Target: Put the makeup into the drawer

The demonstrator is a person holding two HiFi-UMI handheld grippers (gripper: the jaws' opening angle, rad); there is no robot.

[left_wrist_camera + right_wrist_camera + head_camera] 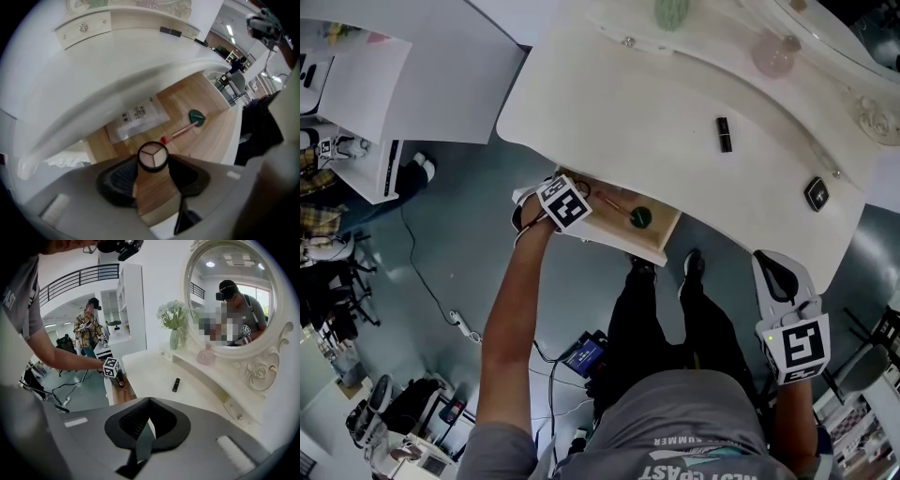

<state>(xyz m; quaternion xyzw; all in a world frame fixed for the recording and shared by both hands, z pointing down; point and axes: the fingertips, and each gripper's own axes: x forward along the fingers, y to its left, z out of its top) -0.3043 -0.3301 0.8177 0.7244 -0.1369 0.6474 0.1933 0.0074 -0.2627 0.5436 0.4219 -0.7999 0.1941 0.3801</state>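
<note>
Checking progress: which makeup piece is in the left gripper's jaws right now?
The round three-shade compact, gripped over the open drawer; the brush lies in the drawer, the black tube on the tabletop.

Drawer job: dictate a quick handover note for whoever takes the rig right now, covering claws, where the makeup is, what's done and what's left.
Left claw: shut on a round compact, pointing down into the open drawer.
Right claw: shut, empty, held beside the vanity top.
Done: a white packet and a pink-tipped stick lie in the drawer.
Left: release the compact there; a small black tube and a dark square case on the vanity top probably go next.
</note>
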